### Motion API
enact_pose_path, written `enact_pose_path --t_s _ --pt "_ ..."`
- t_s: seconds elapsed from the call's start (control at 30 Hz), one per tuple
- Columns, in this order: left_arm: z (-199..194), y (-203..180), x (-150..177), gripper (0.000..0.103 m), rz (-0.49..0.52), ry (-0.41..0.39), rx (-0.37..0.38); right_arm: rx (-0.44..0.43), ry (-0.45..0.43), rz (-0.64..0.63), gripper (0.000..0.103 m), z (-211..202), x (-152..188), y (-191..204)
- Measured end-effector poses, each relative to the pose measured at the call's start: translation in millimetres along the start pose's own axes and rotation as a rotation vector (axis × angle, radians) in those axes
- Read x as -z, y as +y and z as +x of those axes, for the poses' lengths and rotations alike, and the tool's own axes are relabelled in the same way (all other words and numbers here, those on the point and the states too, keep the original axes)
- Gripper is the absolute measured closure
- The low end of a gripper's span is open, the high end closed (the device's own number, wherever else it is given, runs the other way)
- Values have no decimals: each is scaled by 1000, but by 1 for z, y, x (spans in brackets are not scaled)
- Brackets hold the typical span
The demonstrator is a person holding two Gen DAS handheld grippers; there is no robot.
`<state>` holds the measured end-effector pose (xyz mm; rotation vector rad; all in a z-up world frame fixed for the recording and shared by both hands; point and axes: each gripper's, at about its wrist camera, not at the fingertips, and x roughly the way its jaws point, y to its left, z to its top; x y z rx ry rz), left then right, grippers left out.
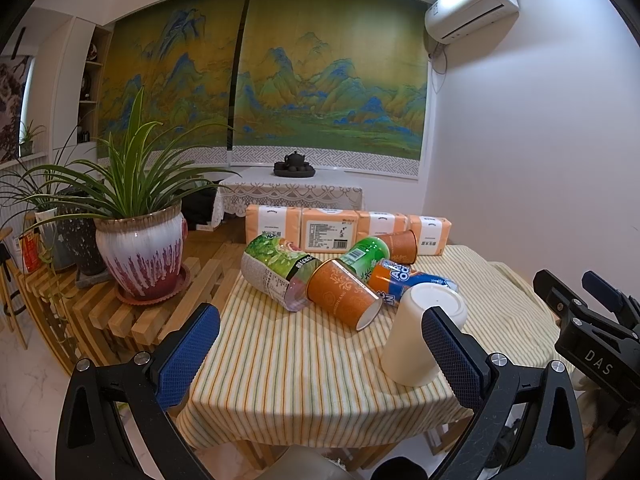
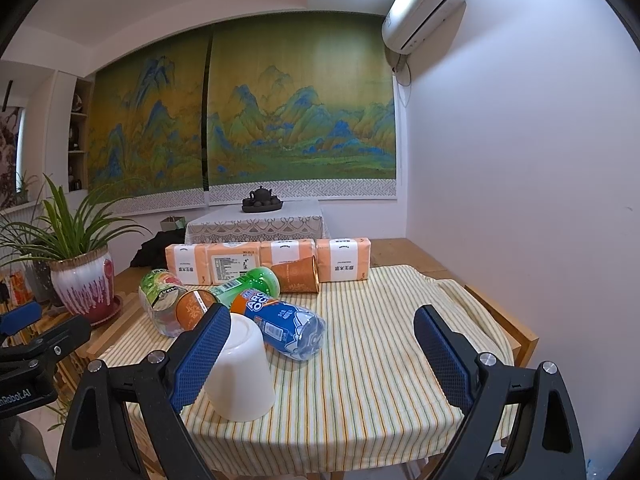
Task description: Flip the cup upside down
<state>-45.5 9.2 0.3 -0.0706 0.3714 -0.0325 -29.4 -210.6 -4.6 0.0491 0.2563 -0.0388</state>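
Note:
A white cup (image 1: pixel 420 340) stands upside down, rim on the striped tablecloth (image 1: pixel 300 360), base up; it also shows in the right wrist view (image 2: pixel 242 372). My left gripper (image 1: pixel 320 344) is open and empty, and its right finger (image 1: pixel 452 360) overlaps the cup's right side in view. My right gripper (image 2: pixel 322 356) is open and empty, and its left finger (image 2: pixel 200 360) overlaps the cup's left side. The right gripper also shows at the right edge of the left wrist view (image 1: pixel 592 320).
Behind the cup lie two orange paper cups (image 1: pixel 344 294) (image 1: pixel 400 246), a green can (image 1: pixel 362 258), a blue-orange bottle (image 1: pixel 404 280) and a green-labelled jar (image 1: pixel 276 270). Tissue packs (image 1: pixel 344 228) line the table's back. A potted plant (image 1: pixel 140 256) stands on a slatted bench at left.

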Motion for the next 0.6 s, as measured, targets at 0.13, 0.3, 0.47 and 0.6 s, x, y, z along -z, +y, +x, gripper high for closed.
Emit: enact_pose_path --t_s 0.13,0.3,0.47,0.6 --pt "0 0 -1 1 -1 1 0 0 2 -3 12 1 1 0" --pt "0 1 -1 1 0 0 0 0 3 -1 12 2 1 0" --pt "1 0 -1 1 4 -1 -1 -1 8 -1 12 4 2 0" --pt "3 -3 -1 1 14 1 -11 -6 21 0 12 7 4 -1"
